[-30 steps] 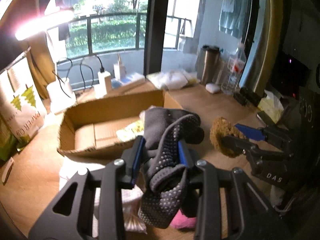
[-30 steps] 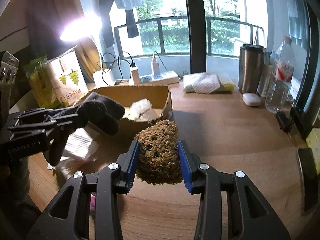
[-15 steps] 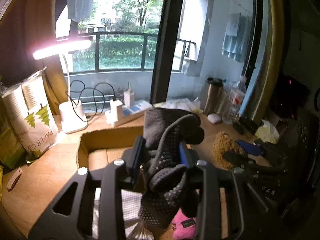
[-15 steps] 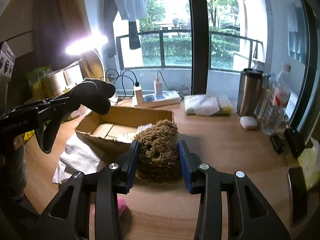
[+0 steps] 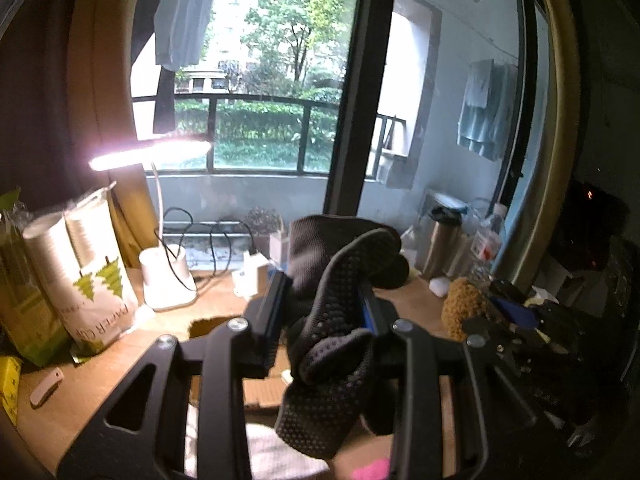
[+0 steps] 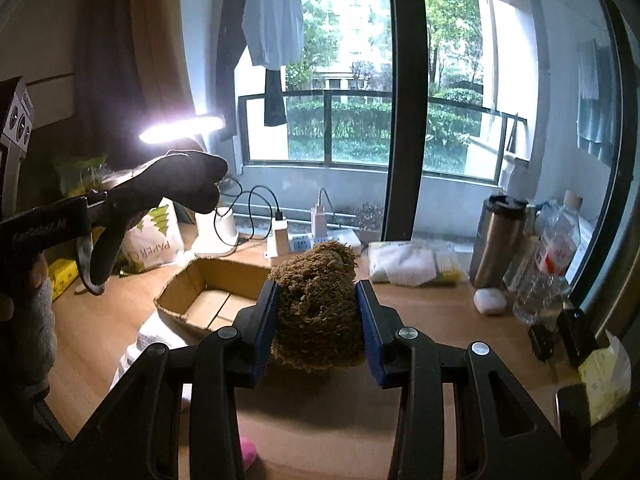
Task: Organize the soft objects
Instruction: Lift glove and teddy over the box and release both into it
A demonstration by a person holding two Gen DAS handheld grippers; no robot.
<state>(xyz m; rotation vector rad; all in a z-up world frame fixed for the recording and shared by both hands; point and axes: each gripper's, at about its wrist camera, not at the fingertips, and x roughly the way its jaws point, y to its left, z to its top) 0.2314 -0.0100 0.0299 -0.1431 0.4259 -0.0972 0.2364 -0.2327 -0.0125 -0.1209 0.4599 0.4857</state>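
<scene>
- Dark dotted fabric, a glove, is clamped between the fingers of the left tool; it is held well above the tabletop, cuff up and fingers drooping below the pads.
- A brown fuzzy ball is pinched between the blue pads of the right tool, also lifted clear of the tabletop.
- An open cardboard box is seen on the tabletop toward its left side, below and ahead of both tools; its long side appears to run roughly left to right.
- From the right tool, the box lies forward and to the left; from the left tool, it sits almost directly beneath, mostly hidden by the glove.
- The left tool is judged nearer to the box, so the glove would likely be lowered first.
- A pink soft item and a white cloth lie at the near edge, outside the box.
</scene>
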